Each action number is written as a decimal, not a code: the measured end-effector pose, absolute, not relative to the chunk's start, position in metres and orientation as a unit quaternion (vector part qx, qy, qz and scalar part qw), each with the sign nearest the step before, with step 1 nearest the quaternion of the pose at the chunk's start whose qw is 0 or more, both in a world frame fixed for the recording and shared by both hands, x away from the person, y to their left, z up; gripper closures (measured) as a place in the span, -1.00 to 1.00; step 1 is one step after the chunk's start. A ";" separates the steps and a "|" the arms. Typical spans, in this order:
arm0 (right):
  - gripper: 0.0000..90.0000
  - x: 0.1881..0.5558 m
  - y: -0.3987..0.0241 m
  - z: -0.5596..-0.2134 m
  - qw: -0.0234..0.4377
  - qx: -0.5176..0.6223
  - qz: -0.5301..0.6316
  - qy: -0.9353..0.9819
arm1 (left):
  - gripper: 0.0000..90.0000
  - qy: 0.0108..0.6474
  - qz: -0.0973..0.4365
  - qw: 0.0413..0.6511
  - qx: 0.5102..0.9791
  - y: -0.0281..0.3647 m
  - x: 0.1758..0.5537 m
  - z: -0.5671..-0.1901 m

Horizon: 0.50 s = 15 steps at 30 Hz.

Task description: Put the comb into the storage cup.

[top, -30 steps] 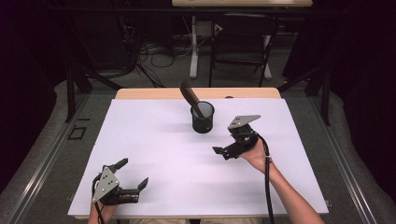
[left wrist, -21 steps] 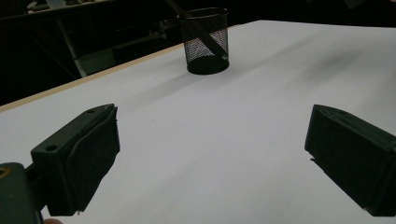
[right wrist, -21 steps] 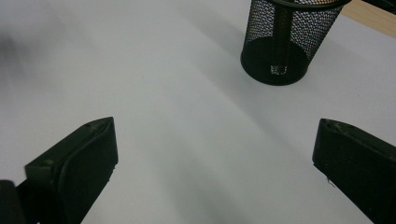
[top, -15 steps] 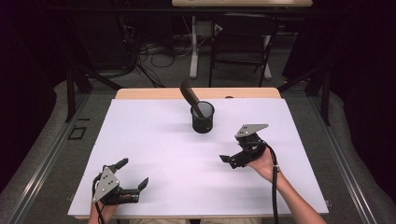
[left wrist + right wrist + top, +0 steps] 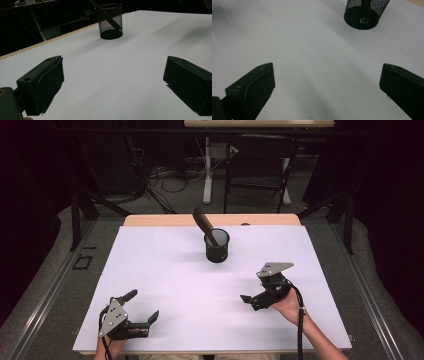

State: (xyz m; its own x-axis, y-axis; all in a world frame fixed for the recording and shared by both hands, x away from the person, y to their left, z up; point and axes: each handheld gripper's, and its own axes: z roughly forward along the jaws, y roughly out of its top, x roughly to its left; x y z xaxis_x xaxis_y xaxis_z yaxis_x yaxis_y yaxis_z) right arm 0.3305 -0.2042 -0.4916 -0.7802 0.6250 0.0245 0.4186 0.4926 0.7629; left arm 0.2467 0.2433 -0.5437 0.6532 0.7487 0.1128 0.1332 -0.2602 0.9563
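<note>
Though near hand-held gripper (image 5: pixel 250 298), cup (image 5: pixel 217 245) apart

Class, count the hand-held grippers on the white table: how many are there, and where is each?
2: the left hand-held gripper near the white table's front left corner, the right hand-held gripper right of centre.

A black mesh cup (image 5: pixel 217 246) stands upright holding a leaning dark stick (image 5: pixel 203 222).

- cup (image 5: pixel 366 13): top cut off by upper edge in right gripper view; rim just clipped in left gripper view.
- dark stick (image 5: pixel 205 225) in cup: lower end hidden by mesh, can't tell what it is.
- forearms cut off at bottom edge, high view.
- left hand (image 5: pixel 111 345) mostly hidden under gripper.
</note>
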 end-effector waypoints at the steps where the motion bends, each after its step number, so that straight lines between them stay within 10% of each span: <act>1: -1.00 0.329 -0.205 -0.492 0.130 0.304 0.399 0.855 | -0.93 0.298 0.291 0.530 0.739 0.243 0.247 -0.544; 15: -1.00 0.309 -0.217 -0.497 0.140 0.306 0.397 0.854 | -0.93 0.299 0.290 0.530 0.738 0.243 0.246 -0.544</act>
State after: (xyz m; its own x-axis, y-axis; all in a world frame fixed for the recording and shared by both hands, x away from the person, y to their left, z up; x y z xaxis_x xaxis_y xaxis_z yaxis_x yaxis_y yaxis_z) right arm 0.3092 -0.2174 -0.4972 -0.7735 0.6338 0.0041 0.4117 0.4974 0.7636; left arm 0.2464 0.2433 -0.5436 0.6527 0.7494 0.1112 0.1338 -0.2585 0.9567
